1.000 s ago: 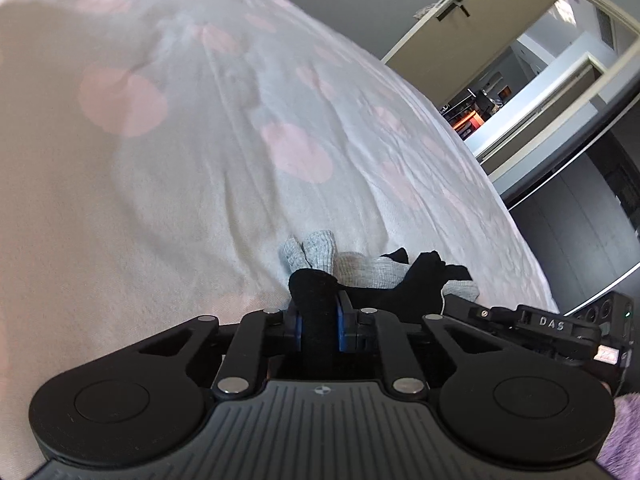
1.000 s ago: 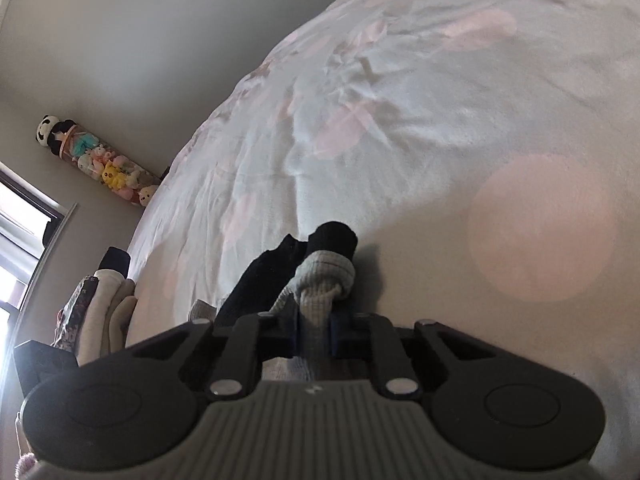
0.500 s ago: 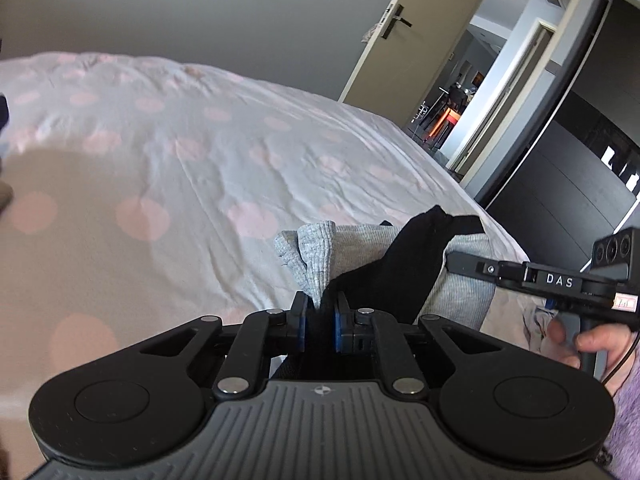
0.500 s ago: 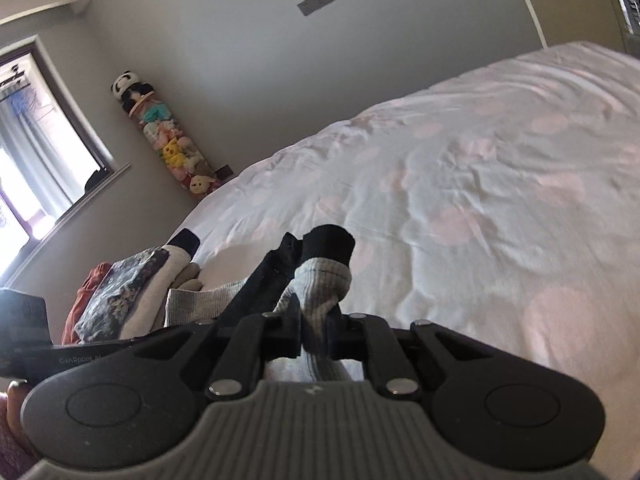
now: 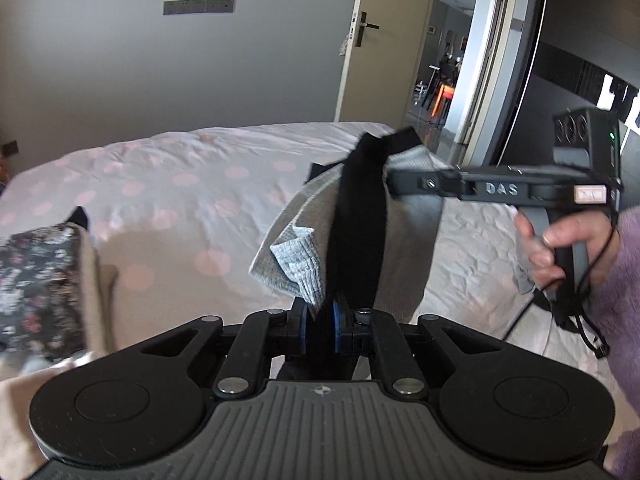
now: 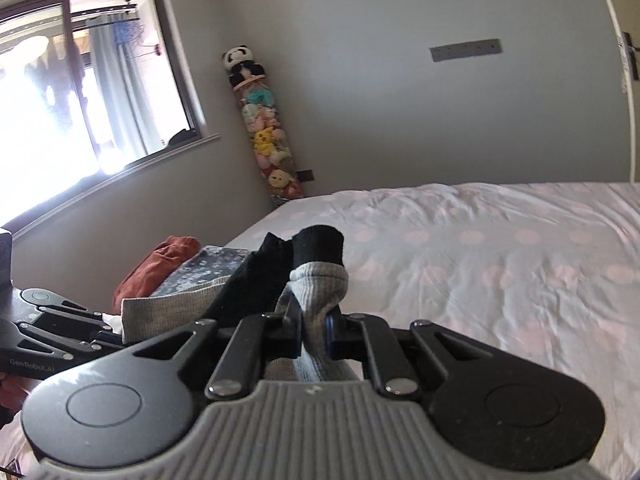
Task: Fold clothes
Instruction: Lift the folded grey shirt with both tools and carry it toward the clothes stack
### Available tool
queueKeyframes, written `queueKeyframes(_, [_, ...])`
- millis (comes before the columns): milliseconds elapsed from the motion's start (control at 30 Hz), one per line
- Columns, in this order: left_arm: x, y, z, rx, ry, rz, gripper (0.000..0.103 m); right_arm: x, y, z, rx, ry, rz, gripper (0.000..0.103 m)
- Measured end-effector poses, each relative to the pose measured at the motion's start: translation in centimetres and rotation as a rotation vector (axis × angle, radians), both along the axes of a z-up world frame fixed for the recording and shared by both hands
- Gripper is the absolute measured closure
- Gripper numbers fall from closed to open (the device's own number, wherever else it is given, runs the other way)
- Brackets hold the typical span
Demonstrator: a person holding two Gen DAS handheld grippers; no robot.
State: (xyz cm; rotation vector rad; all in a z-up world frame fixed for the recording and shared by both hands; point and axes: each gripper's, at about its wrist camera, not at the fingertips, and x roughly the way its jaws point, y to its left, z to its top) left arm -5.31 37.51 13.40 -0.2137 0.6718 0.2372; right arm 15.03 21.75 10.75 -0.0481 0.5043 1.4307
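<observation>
Two grippers hold one grey garment (image 5: 404, 256) with a black strip in the air above the bed (image 5: 192, 184). The left gripper (image 5: 320, 320) fingers pinch its lower edge; the right gripper (image 6: 314, 326) fingers pinch a grey cuff. The cloth stretches between them, so its long axis runs from gripper to gripper, neither hand nearer. Folded clothes (image 5: 36, 280) lie at the bed's left edge.
</observation>
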Motion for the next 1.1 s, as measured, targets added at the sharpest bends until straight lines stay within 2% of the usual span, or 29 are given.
queueKeyframes(200, [-5.3,0.6,3.3,-0.006,0.07,0.129,0.094,-5.6,5.6,3.1,-0.038,-0.063,0.163,0.091])
queueKeyframes(467, [-11.6,3.6,4.7,-0.036,0.133,0.312,0.094,-14.2,13.8,5.3,-0.105,-0.168,0.355,0.091])
queueKeyframes(667, [-16.4,6.9,4.8,-0.092,0.182,0.466,0.094,-21.3,19.9,6.9,-0.151,-0.298,0.522,0.091])
queueKeyframes(767, [-18.7,8.2,4.6,-0.14,0.217,0.541,0.094,-25.0,22.2,6.7,-0.167,-0.358,0.611,0.091])
queueKeyframes(933, [-22.6,9.9,3.1,-0.258,0.238,0.663,0.094,-30.5,26.4,4.6,-0.195,-0.441,0.723,0.091])
queueKeyframes(1100, [-25.0,12.4,-0.7,-0.366,0.286,0.752,0.094,-34.4,29.8,0.9,-0.23,-0.477,0.759,0.091])
